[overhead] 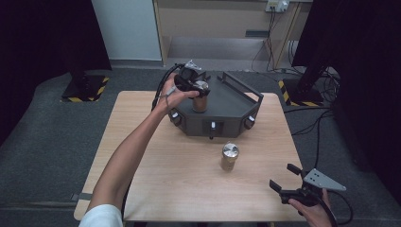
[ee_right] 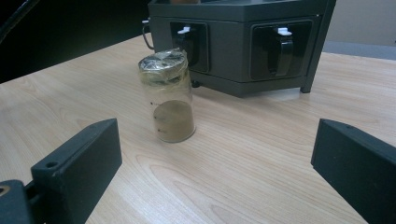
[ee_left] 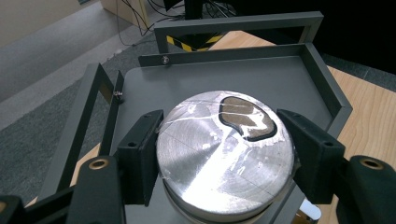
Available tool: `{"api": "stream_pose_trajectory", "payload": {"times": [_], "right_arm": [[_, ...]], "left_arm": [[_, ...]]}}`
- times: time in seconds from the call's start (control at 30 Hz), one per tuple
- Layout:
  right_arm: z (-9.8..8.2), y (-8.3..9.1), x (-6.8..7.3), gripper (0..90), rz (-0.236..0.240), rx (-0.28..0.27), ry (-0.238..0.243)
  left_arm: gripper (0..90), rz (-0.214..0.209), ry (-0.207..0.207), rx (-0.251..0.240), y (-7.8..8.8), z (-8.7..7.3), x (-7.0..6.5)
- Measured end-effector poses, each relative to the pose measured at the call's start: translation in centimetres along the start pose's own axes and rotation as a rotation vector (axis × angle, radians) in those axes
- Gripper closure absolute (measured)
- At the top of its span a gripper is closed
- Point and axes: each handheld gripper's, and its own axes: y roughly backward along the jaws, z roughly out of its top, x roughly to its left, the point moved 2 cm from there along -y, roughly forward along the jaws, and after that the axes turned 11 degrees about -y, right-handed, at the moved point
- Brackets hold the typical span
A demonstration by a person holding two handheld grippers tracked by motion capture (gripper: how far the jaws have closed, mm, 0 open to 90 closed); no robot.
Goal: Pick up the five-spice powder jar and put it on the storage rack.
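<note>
A glass jar with a silver lid (ee_left: 224,158) and brown powder inside is over the left part of a dark grey walled platform (ee_left: 261,79). My left gripper (ee_left: 222,135) is shut on it, one pad pressing each side just under the lid. In the high view the same jar (overhead: 200,100) is upright at the platform (overhead: 229,101) under my left gripper (overhead: 195,88); whether its base touches I cannot tell. A second jar (overhead: 230,156) with a foil-covered lid stands on the table, seen in the right gripper view as jar (ee_right: 169,95). My right gripper (overhead: 283,176) is open with nothing between its jaws, near the front right corner.
The platform (ee_right: 243,51) has small lever switches on its front faces and a raised rail along its back and right sides. The wooden table (overhead: 165,170) ends close behind my right gripper (ee_right: 215,154). Cables and black stands are on the floor beyond.
</note>
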Motion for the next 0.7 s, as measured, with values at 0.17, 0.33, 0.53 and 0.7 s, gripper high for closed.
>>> {"api": "stream_pose_trajectory", "payload": {"times": [0.17,0.33,0.53,0.7], "right_arm": [[0.0,-0.02,-0.01,2.4,0.001,0.0,0.0],[0.01,-0.03,-0.03,2.4,0.002,0.001,0.0],[0.01,-0.03,-0.06,2.4,0.004,0.002,0.0],[0.03,-0.06,-0.05,2.4,0.007,0.004,0.001]], "left_arm": [[33.8,-0.002,0.008,0.002,-0.31,-0.11,0.14],[33.8,-0.006,0.015,0.0,-0.54,-0.23,0.19],[33.7,-0.01,0.025,0.003,-0.94,-0.44,0.15],[33.6,-0.01,0.029,-0.006,-1.01,-0.68,0.21]]}}
